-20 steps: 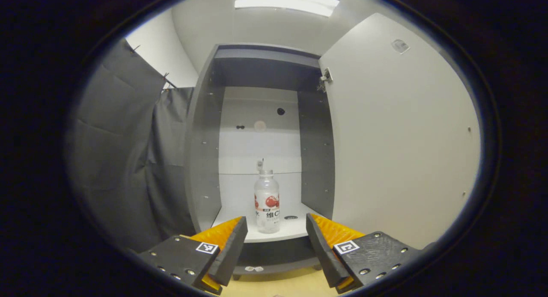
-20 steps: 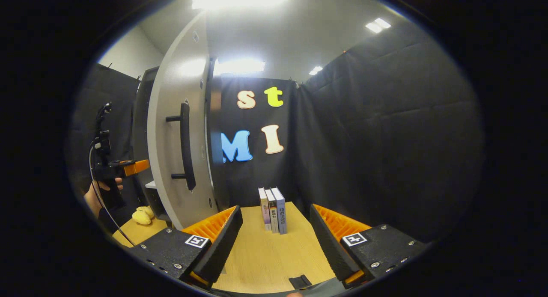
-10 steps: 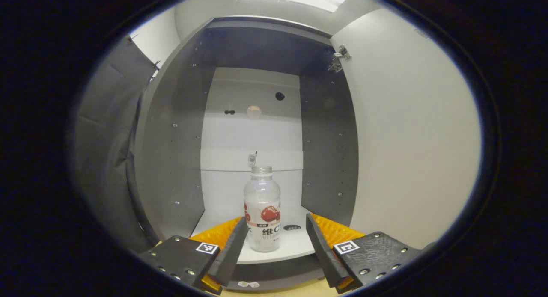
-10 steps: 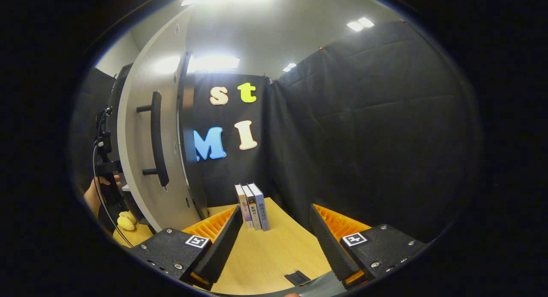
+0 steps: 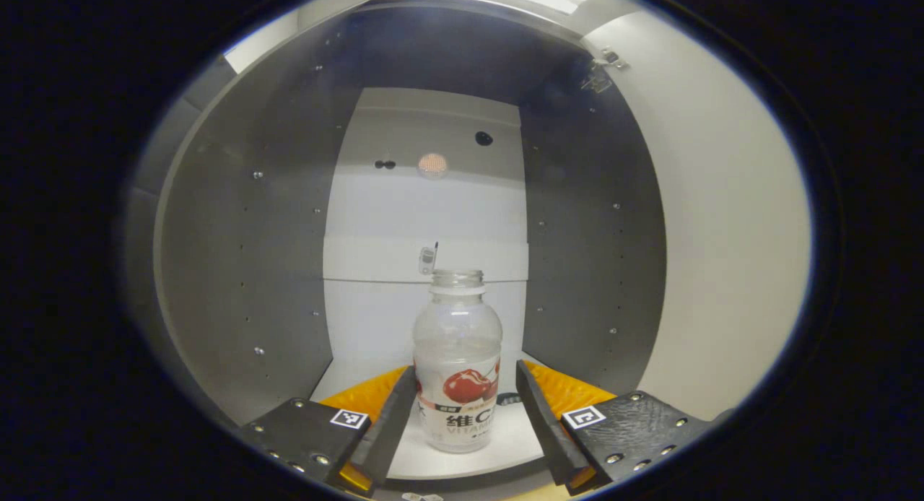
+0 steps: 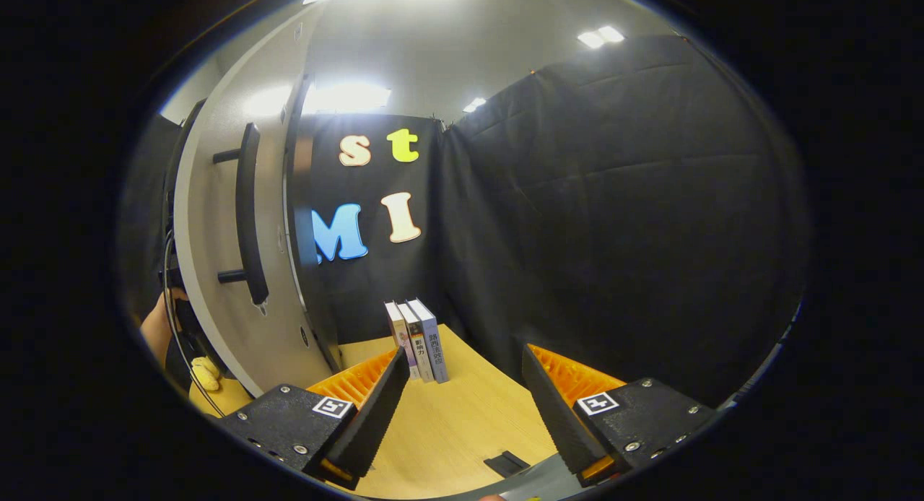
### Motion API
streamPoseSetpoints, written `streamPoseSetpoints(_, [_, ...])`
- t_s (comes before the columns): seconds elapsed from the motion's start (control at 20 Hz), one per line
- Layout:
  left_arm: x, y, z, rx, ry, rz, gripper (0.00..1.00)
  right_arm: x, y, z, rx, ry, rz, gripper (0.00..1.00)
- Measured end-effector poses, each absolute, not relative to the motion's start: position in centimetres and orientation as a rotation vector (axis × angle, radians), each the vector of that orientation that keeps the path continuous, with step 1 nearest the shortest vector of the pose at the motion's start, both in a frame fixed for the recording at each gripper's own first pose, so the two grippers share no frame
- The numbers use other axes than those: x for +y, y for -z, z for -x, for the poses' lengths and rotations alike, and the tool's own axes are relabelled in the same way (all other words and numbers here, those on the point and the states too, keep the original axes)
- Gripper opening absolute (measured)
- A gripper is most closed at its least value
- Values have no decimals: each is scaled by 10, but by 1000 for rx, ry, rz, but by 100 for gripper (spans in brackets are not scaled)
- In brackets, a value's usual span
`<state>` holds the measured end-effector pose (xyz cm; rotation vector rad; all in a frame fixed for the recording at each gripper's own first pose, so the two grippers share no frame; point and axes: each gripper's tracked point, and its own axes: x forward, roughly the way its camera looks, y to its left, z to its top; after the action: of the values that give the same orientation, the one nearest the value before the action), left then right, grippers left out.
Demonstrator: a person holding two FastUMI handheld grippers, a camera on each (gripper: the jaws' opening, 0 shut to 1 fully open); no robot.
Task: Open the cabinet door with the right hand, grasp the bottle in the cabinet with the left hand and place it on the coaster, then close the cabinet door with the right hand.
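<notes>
Clear plastic bottle (image 5: 457, 371) stands upright on cabinet shelf (image 5: 498, 443), between spread fingers of left claw (image 5: 462, 429), untouched. Right claw (image 6: 462, 414) gapes empty over desk (image 6: 462, 429); cabinet door (image 6: 216, 270) open.

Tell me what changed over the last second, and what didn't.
The left gripper moved forward into the open cabinet, so the bottle now stands between its open jaws, not yet clamped. The right gripper drifted a little; the door handle and books slid left in its view. The bottle stayed on its shelf, both grippers open.
</notes>
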<state>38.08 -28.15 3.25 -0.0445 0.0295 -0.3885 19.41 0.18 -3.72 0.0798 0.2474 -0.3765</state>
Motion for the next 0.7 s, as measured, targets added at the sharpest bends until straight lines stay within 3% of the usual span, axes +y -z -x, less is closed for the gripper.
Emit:
streamPoseSetpoints(0.15, [-277, -25, -390, 48, 362, 32, 78, -1, 38, -194, 251, 378, -75, 96])
streamPoseSetpoints(0.25, [-277, -25, -390, 50, 349, 42, 81, -4, 38, -194, 252, 378, -74, 97])
streamPoseSetpoints(0.35, [-276, -29, -387, 50, 339, 54, 74, -5, 38, -193, 252, 373, -79, 94])
streamPoseSetpoints(0.6, [-263, -38, -377, 34, 332, 100, 77, -8, 34, -193, 240, 336, -74, 97])
streamPoseSetpoints(0.65, [-261, -41, -373, 29, 331, 109, 73, -8, 33, -193, 237, 326, -71, 97])
streamPoseSetpoints(0.7, [-261, -43, -371, 24, 330, 116, 77, -6, 32, -193, 234, 314, -70, 96])
